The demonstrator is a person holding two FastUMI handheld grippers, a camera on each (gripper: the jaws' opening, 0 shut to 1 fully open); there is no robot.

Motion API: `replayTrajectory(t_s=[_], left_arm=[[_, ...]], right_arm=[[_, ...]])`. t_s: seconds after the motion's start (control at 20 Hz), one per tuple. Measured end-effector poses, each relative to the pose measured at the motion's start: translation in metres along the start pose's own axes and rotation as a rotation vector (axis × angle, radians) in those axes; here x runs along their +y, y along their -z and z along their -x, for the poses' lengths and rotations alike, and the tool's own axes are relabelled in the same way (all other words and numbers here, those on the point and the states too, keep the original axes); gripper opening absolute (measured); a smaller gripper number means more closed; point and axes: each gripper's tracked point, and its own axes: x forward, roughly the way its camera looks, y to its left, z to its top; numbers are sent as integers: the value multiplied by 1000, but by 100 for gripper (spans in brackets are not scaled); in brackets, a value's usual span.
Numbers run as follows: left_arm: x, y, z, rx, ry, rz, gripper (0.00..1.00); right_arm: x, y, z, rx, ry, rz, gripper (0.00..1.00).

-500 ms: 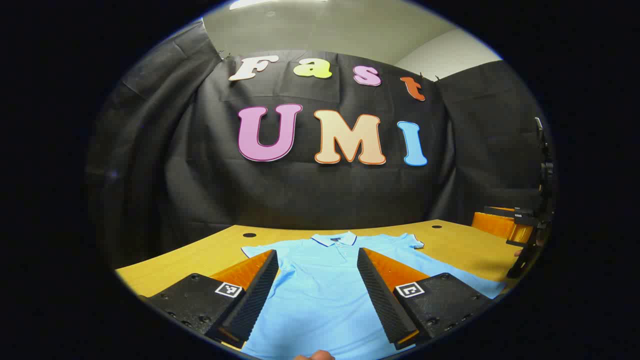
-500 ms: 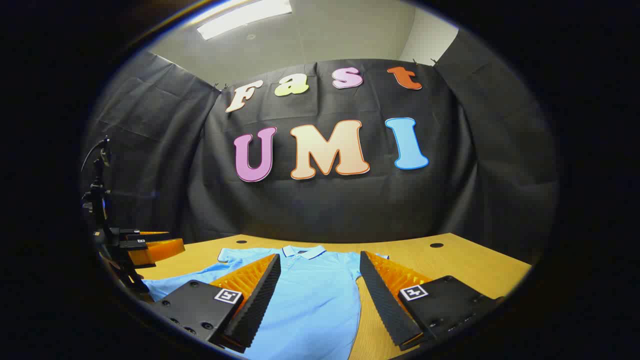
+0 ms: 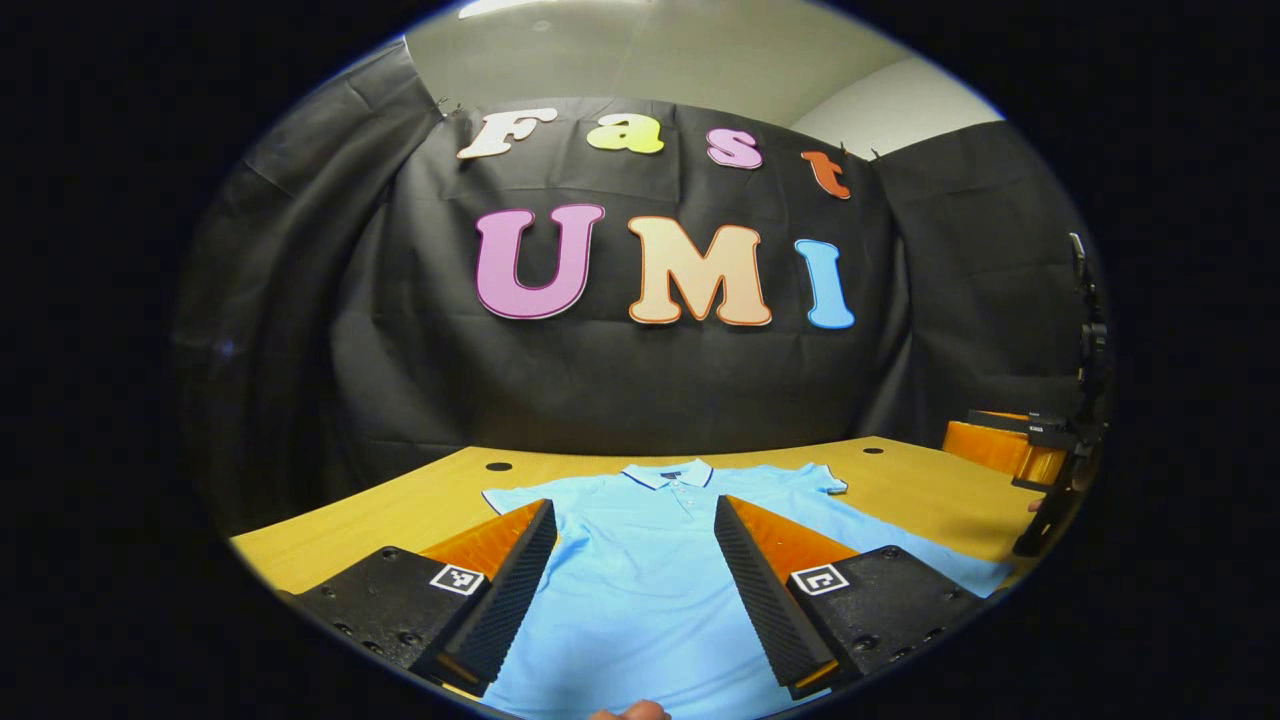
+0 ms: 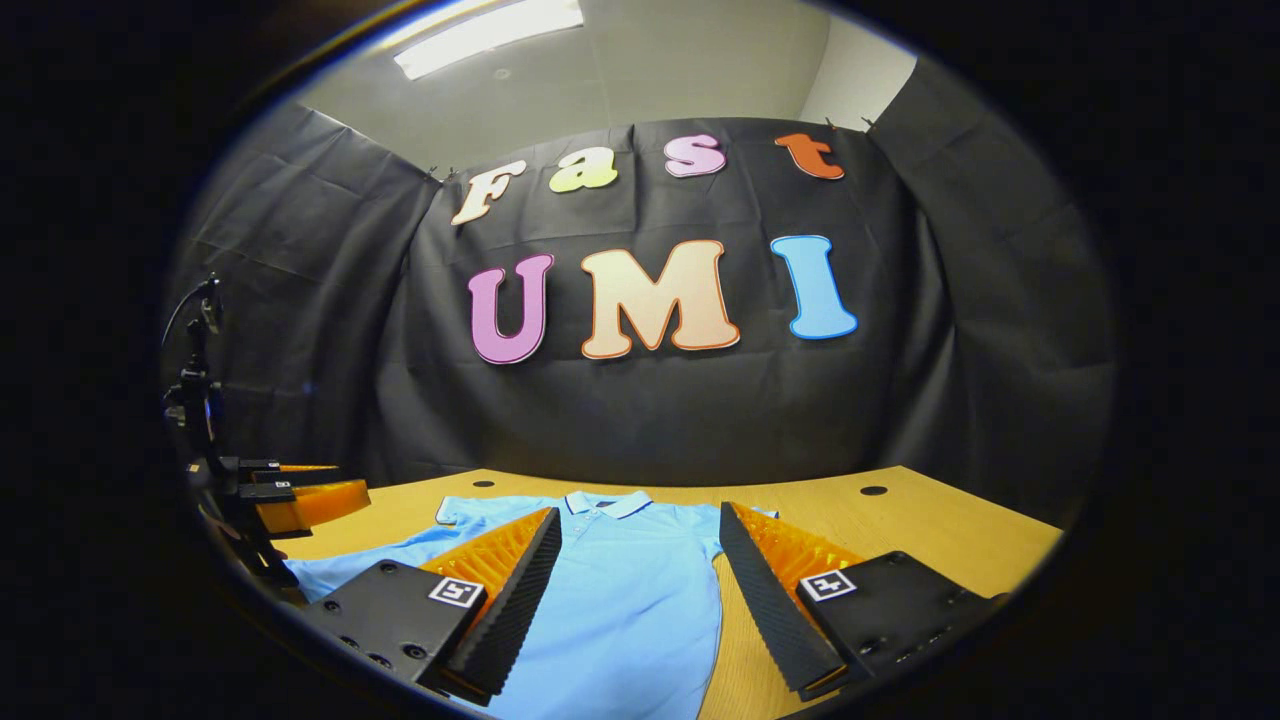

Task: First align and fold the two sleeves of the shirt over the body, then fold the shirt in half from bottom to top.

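Observation:
A light blue polo shirt [image 3: 640, 570] lies flat on the wooden table [image 3: 400, 515], collar toward the far wall, both short sleeves spread out. My left gripper [image 3: 635, 520] hovers open above the shirt's body, nothing between its fingers. In the right gripper view the same shirt [image 4: 630, 590] lies below my right gripper [image 4: 637, 530], which stands open over the shirt's right side and the bare table [image 4: 900, 530]. The right gripper [image 3: 1040, 450] appears far right in the left gripper view; the left gripper [image 4: 290, 495] appears far left in the right gripper view.
Black cloth walls close the booth behind and beside the table. Small round holes [image 3: 498, 468] [image 4: 873, 491] sit in the tabletop near its far edge. A fingertip [image 3: 630, 712] shows at the bottom of the left gripper view.
The left gripper view has shifted very slightly, with the shirt sitting a touch higher in it. Both grippers stay open and the shirt has not moved.

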Motion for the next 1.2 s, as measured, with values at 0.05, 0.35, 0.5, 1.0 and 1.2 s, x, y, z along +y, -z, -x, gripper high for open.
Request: replayTrajectory(t_s=[0.05,0.35,0.5,1.0,1.2], left_arm=[[-1,3,1,8,4,5,95],[-3,9,-2,31,14,26,95],[-5,9,0,34,23,29,95],[-7,18,-5,67,36,43,95],[-1,28,-8,98,27,49,95]], right_arm=[[0,3,-1,6,-2,0,99],[7,14,-5,34,-13,-3,99],[6,17,-6,42,-10,-3,99],[-4,29,-14,102,-4,-23,99],[-40,34,-37,196,79,-66,99]])
